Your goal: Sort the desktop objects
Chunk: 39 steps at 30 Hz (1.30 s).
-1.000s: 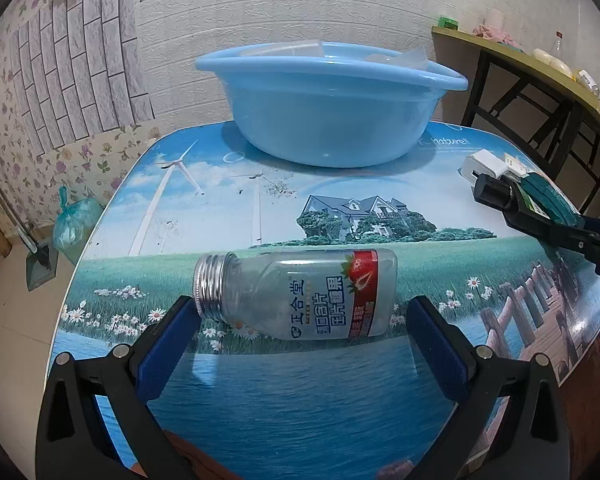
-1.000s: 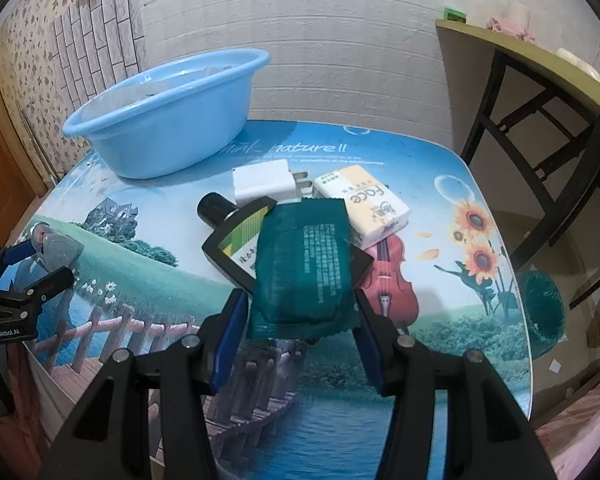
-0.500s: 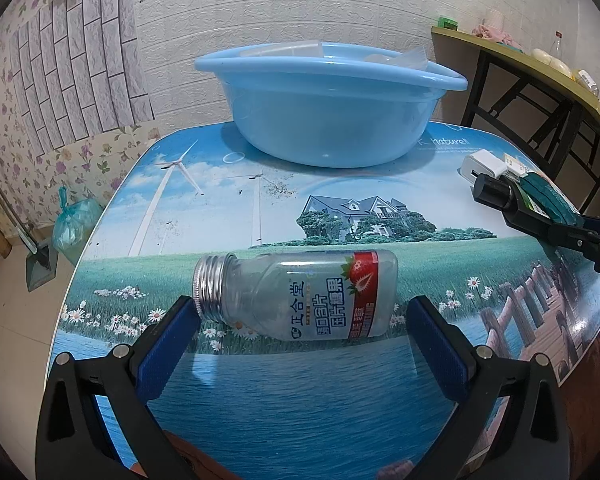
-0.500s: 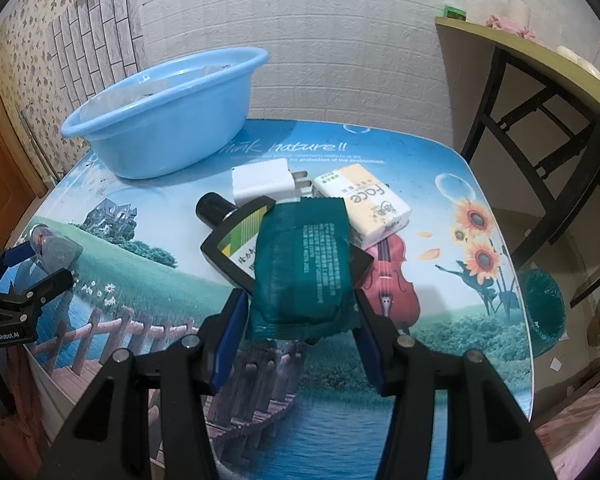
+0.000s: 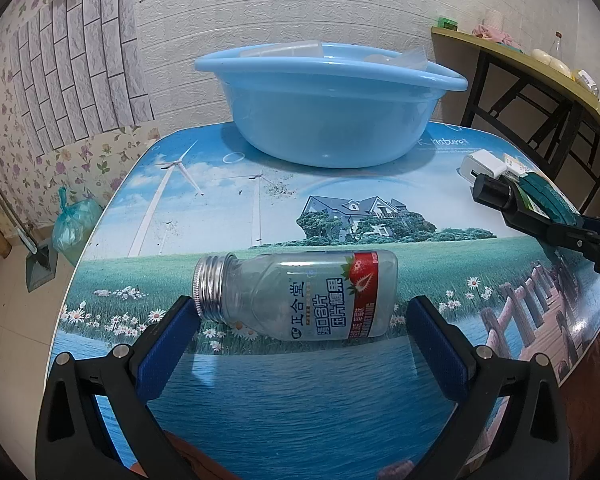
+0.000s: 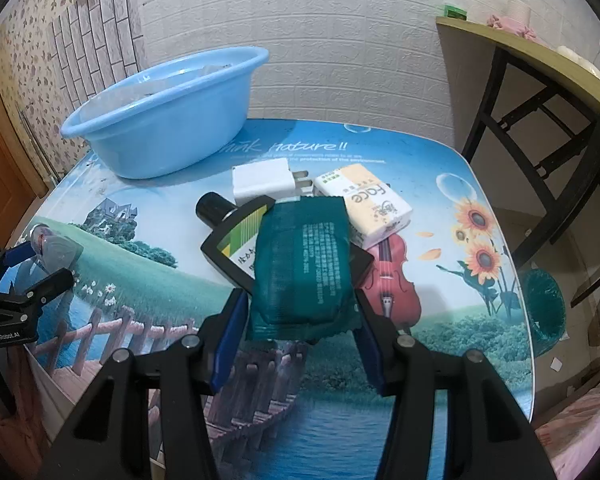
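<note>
A table (image 5: 228, 392) printed with a landscape stands against a white brick-pattern wall (image 6: 340, 40). The blue basin (image 5: 324, 108) sits at its far edge. The left gripper (image 5: 302, 322) is spread around a clear, silver-capped bottle (image 5: 300, 294) lying on the table. The right gripper (image 6: 300, 312) pinches a dark green packet (image 6: 304, 264).

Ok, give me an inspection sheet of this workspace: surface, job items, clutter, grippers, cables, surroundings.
Surface: table with printed landscape top.
Job's things: clear bottle lying on its side; green packet on a black bottle; white charger plug; tissue pack; blue basin at the back.
Clutter: nothing seen.
Grippers: left gripper jaws open, flanking the clear bottle; right gripper jaws closed on the green packet.
Cables: nothing seen.
Surroundings: brick-pattern wall, side desk, bagged rubbish on floor.
</note>
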{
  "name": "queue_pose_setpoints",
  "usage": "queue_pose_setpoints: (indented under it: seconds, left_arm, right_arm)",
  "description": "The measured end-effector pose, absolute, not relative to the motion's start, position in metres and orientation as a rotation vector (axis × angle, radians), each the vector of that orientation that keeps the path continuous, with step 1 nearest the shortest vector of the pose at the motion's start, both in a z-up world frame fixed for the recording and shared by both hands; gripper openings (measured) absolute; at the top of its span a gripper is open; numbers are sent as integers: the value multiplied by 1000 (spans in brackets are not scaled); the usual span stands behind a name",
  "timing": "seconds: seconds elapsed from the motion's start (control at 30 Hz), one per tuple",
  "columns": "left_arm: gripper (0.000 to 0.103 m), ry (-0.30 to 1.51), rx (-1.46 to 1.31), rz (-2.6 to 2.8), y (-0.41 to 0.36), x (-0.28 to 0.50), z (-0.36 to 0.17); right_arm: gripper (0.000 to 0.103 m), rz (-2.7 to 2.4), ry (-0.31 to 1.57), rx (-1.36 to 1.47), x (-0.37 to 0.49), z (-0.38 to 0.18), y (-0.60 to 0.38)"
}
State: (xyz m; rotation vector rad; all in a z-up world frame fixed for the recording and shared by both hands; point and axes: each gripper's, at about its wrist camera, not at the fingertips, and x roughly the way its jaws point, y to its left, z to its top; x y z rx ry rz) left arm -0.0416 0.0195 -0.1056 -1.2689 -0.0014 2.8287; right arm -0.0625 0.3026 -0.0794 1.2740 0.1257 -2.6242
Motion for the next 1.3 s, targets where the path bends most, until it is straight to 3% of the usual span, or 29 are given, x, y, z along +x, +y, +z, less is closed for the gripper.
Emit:
queue_pose_setpoints:
  seconds: [1.3]
  left_arm:
    - [103, -5, -1271, 2835, 19, -42, -105]
  right_arm:
    - [52, -2629, 113, 1246, -59, -86, 302]
